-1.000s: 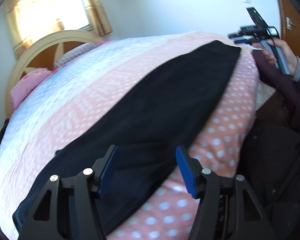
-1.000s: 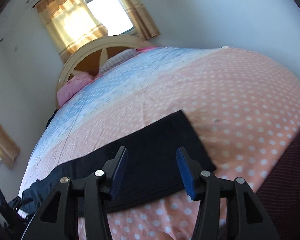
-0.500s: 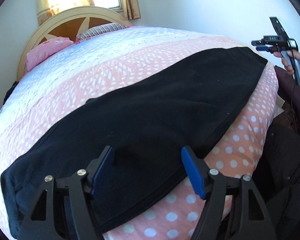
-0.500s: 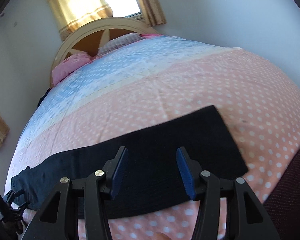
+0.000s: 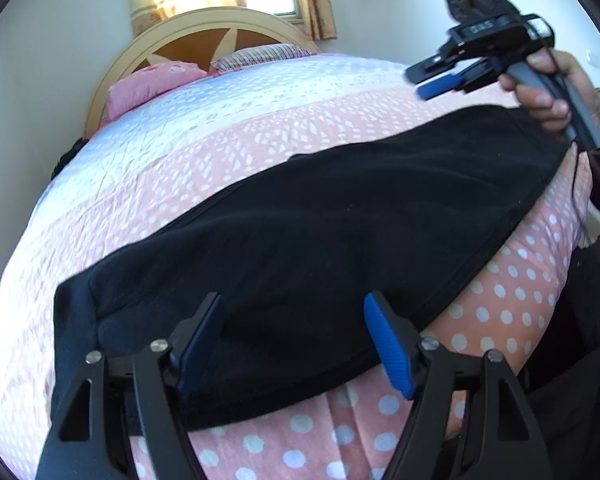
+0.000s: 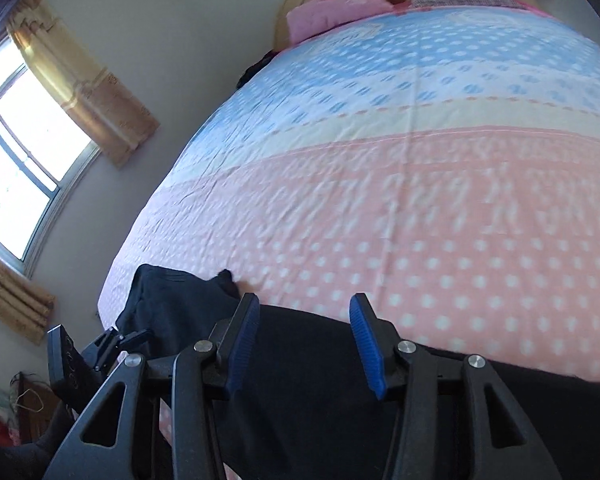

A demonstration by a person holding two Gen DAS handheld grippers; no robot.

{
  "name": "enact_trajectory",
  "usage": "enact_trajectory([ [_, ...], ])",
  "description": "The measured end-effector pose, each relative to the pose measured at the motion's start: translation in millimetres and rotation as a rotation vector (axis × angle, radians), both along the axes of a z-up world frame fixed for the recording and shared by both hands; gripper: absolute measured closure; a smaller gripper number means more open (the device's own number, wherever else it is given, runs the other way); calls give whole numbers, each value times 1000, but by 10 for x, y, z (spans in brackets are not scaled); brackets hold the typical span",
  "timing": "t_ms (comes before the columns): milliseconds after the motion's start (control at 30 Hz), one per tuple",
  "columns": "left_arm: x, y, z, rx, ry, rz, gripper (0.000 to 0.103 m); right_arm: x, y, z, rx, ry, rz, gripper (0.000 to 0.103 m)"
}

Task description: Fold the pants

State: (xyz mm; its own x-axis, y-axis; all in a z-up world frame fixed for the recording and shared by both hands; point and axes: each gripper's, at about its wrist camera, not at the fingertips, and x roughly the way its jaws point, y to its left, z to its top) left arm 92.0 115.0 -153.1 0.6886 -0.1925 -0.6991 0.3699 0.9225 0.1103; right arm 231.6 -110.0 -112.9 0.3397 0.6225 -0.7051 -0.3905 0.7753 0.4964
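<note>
- Left wrist view: the pants [image 5: 340,232] are lying flat on the bedspread [image 5: 220,128] as one long dark strip, running from about 8 o'clock up to 2 o'clock — spread out this way, I judge, so they can be doubled over end to end.
- The left gripper [image 5: 296,340] is hanging over the near end at 6 o'clock; its jaws have just been opening and are standing apart with nothing pressed between them, the cloth lying below the pads, likely readying to straddle the hem edge.
- At 1 o'clock the right gripper [image 5: 444,84] is being carried in the person's hand [image 5: 548,92] above the far end of the strip, probably lining up for its own corner.
- Right wrist view: the right gripper [image 6: 304,340] is pointing down over the dark cloth at 6 o'clock — its jaws have just been narrowing a little yet are apart, clamping nothing.
- The pants [image 6: 308,380] are filling the bottom edge, trailing off to a bunched end at 8 o'clock, where the left gripper [image 6: 116,340] is waiting.
</note>
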Motion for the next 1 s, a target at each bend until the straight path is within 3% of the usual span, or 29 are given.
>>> enact_trajectory([
  [133, 37, 164, -26, -101, 47, 13, 23, 195, 517, -170, 18, 77, 63, 58],
  [367, -1, 147, -62, -104, 17, -14, 22, 375, 988, -506, 54, 223, 96, 60],
  [467, -6, 169, -62, -109, 9, -13, 21, 418, 1173, -633, 85, 289, 127, 82],
  [500, -23, 157, -46, -108, 4, -2, 21, 416, 1206, -633, 85, 287, 127, 91],
  [600, -120, 253, -22, -99, -35, 46, 21, 427, 1200, -536, 101, 246, 100, 97],
  [700, -57, 380, -104, -117, 14, 75, 21, 493, 1181, -513, 84, 216, 62, 98],
  [767, -72, 392, -110, -131, 9, 74, 20, 517, 1221, -617, 36, 225, 54, 99],
  [933, -55, 367, -51, -112, 15, 102, 20, 438, 1220, -580, 46, 181, 75, 98],
  [1000, -46, 383, 27, -82, -2, 147, 21, 350, 1145, -486, 41, 147, 85, 91],
])
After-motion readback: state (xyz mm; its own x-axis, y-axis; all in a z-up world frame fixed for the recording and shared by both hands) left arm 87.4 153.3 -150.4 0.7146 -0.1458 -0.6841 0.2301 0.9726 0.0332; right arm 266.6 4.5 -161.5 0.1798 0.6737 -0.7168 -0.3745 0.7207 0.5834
